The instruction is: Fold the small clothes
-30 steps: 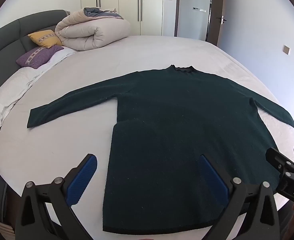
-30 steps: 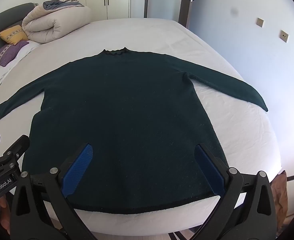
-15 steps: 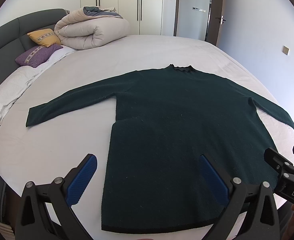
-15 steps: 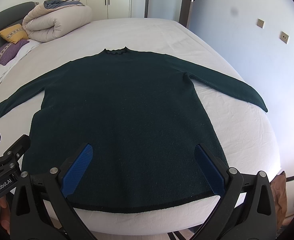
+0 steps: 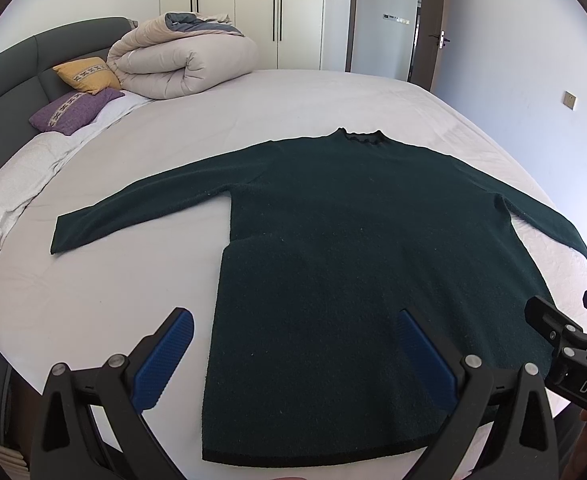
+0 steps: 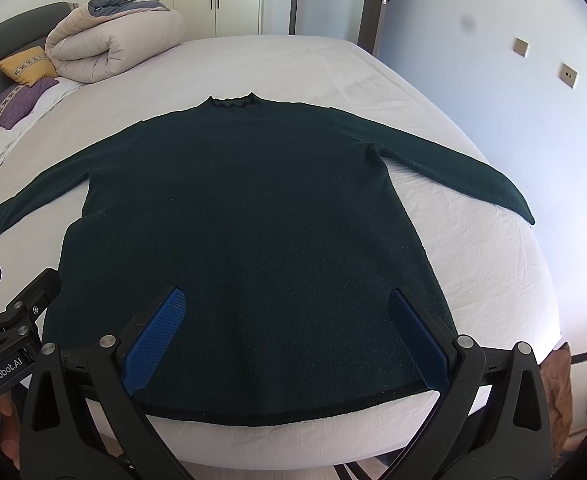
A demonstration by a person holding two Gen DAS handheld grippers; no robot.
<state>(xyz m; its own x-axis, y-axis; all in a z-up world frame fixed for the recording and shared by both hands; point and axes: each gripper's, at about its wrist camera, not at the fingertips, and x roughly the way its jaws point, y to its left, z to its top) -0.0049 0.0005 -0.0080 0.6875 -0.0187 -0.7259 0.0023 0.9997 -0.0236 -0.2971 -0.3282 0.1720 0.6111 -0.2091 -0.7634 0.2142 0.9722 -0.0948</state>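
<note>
Sweater, dark green and long-sleeved, is seen in the left wrist view spread flat on the white bed, collar toward the far side and both sleeves stretched outward. The left gripper is held above the hem, its blue-padded fingers spread wide with nothing between them; one finger is over bare sheet just beside the sweater's edge, the other over the fabric. The right gripper is partly seen beyond the sweater's other lower corner. A rolled duvet, a yellow pillow and a purple pillow are found well beyond the left sleeve, by the headboard.

In the right wrist view, the sweater is again shown flat on the bed. The right gripper is held wide apart and empty over the hem, both fingers over fabric. The left gripper is seen beside the sweater's lower corner.
</note>
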